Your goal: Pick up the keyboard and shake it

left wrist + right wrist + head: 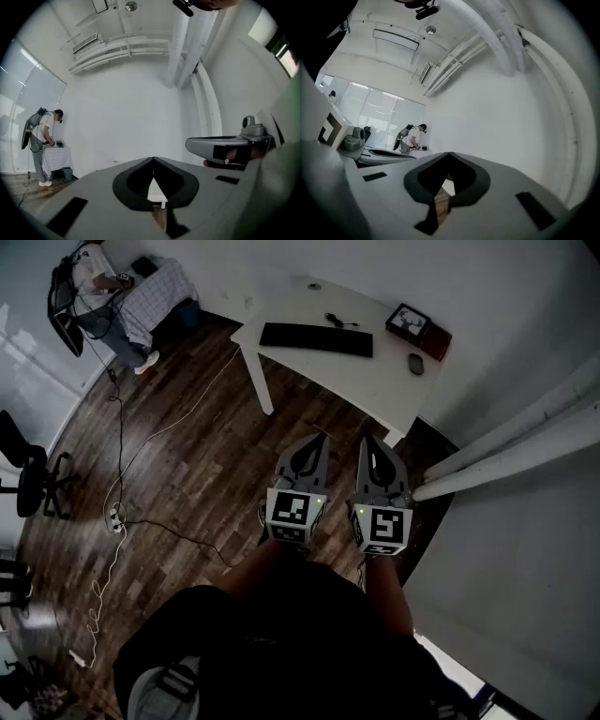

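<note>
head view: keyboard (316, 339) on table (370, 381), long axis left-right (slight slant)

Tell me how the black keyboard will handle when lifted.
The keyboard looks long and thin, so it probably lifts stiff but may tilt if gripped at one end. Flat on the table, it is unlikely to roll.

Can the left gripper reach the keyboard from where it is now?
Probably not yet. The left gripper, shut, hangs over the floor, well short of the table where the keyboard lies. Nothing blocks the way, so stepping closer should do.
</note>
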Demonstrator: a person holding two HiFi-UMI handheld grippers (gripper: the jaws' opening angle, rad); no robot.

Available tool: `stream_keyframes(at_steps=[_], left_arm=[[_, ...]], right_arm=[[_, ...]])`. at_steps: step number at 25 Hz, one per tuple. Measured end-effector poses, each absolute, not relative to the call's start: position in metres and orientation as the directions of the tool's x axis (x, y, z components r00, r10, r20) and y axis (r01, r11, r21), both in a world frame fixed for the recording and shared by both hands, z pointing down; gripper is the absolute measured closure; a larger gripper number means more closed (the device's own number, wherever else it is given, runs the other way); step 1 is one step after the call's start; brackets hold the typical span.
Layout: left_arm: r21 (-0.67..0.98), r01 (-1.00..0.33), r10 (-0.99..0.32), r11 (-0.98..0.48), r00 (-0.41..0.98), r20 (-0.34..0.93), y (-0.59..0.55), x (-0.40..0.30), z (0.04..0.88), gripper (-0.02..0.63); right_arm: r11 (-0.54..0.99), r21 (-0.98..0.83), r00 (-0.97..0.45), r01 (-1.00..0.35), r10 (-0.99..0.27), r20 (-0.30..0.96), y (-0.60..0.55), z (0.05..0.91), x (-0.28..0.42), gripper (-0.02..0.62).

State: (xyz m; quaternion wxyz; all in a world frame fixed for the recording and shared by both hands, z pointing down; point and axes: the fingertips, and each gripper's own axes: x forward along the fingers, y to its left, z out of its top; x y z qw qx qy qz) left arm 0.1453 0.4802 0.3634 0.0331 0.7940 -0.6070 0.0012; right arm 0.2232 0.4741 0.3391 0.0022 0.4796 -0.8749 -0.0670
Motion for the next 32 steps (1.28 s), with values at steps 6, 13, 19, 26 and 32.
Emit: stream_keyframes(at_steps=[6,13,19,26,32], left_arm=[[0.017,-0.983,-0.982,-0.183,0.184,0.036,0.478,0.088,0.359,0.604],[-0.001,-0.999,-0.997,-0.04,0.04,0.068,0.486,0.02,0.368,0.604],[0.022,-1.0,-0.993,-0.01,0.013,0.117,0.482,-0.01,0.389,0.604],[0.055,-0.998,-0.991,-0.017,0.024,0.133,0.441,-0.034,0.397,0.604],[0.099,-0.995,-0.983,-0.035,0.052,0.174,0.398,-0.062,0.416,0.604]], right_arm=[[0.596,0.104,-0.603,-0.797,-0.795,-0.064,0.466,0.338,0.164,0.574],[0.696,0.104,-0.704,-0.71,-0.705,-0.084,0.459,0.343,0.094,0.574],[0.75,0.112,-0.757,-0.652,-0.652,-0.044,0.455,0.36,0.053,0.574],[0.751,0.123,-0.756,-0.648,-0.654,0.012,0.415,0.371,0.029,0.574],[0.765,0.136,-0.766,-0.63,-0.64,0.051,0.379,0.38,-0.009,0.574]])
